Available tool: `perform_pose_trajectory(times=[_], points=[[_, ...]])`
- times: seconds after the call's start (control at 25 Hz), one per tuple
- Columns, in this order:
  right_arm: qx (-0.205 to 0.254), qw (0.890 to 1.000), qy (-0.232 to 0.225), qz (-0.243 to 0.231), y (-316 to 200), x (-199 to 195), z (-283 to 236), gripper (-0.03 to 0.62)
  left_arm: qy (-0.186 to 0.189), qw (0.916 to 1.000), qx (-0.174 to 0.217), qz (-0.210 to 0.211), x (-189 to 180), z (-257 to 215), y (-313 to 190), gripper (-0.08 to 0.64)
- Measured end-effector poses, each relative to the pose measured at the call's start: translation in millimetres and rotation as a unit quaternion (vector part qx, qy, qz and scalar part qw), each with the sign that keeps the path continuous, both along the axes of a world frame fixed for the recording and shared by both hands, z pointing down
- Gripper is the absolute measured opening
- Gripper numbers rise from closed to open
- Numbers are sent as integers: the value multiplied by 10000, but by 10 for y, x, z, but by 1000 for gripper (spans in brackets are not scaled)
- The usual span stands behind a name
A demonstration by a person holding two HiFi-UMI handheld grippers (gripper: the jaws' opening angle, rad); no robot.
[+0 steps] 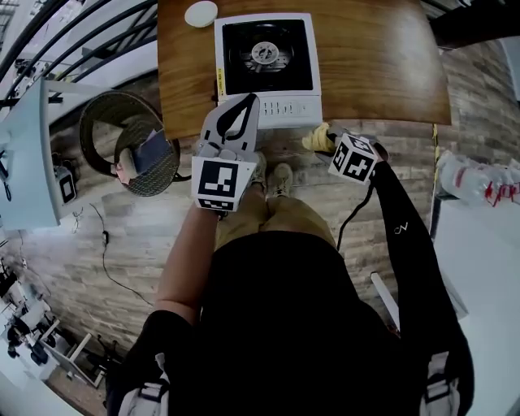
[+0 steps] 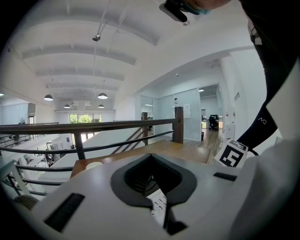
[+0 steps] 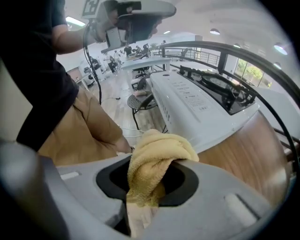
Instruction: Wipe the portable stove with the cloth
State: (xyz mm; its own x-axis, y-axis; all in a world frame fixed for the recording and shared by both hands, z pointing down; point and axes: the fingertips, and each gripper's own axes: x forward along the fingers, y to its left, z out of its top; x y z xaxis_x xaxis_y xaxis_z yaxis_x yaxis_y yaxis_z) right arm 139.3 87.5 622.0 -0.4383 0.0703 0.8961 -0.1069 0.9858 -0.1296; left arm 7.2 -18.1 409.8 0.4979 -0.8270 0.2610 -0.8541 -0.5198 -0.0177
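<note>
Closest in, black shirt [image 1: 301, 325] and tan trousers [image 1: 276, 215], seen from above. At far left, round wicker seat [image 1: 130, 142] on the plank floor. Next, left gripper [image 1: 249, 104] on a bare forearm, reaching over the table's near edge, tips over the front left corner of the portable stove [image 1: 284, 77]; jaws pressed together, nothing between them. On the wooden table [image 1: 382, 65], small white round disc [image 1: 201, 14] near the far left corner, apart from the stove. Stove itself white-bodied with a black top and central burner, control panel facing the person, sitting at the near edge. Right of that, right gripper [image 1: 331, 143] on a black sleeve, jaws clenched on the yellow cloth [image 3: 157, 150], bunched and bulging out above them. Cloth held off the table, just beside the stove's front right corner; touching or not, impossible to tell. At far right, clear plastic bottles [image 1: 479, 180] on a white surface.
</note>
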Motion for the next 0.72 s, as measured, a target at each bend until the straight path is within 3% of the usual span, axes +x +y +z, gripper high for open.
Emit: perform_pose_trajectory(times=[0.36,0.72], points=[[124,9980,-562,274,51,-662,-176,120,-122,9986,48,-522,-365,-16,174,8],[133,9983,-532,217,63,-1506,-179,121,54,9961,44,-882,-1026,-24,219,8]])
